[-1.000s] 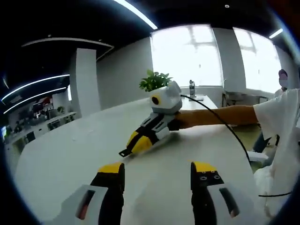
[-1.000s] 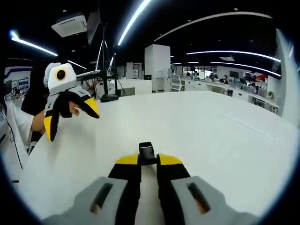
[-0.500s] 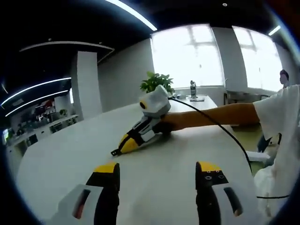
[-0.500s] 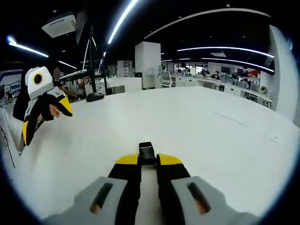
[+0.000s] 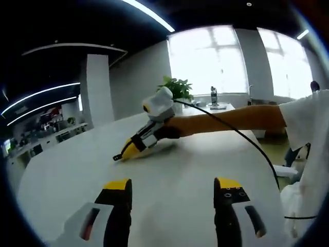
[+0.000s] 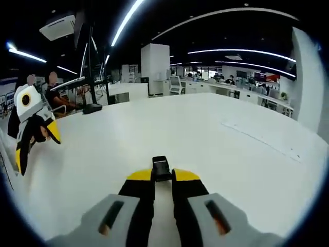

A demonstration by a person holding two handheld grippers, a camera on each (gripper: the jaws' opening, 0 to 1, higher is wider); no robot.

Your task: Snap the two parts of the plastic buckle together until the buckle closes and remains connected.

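Wide white table (image 6: 216,149) ran through an open office with ceiling light strips, bright windows and a potted plant (image 5: 178,88) beyond its far end, left gripper (image 5: 174,188) stood wide apart above the table, right gripper (image 6: 163,176) was pinched on a small black buckle part (image 6: 160,168) near the table's middle.

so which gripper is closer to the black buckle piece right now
Right. The right gripper is shut on the black buckle piece. The left gripper hangs open well off to the side above the white table, nothing between its jaws.
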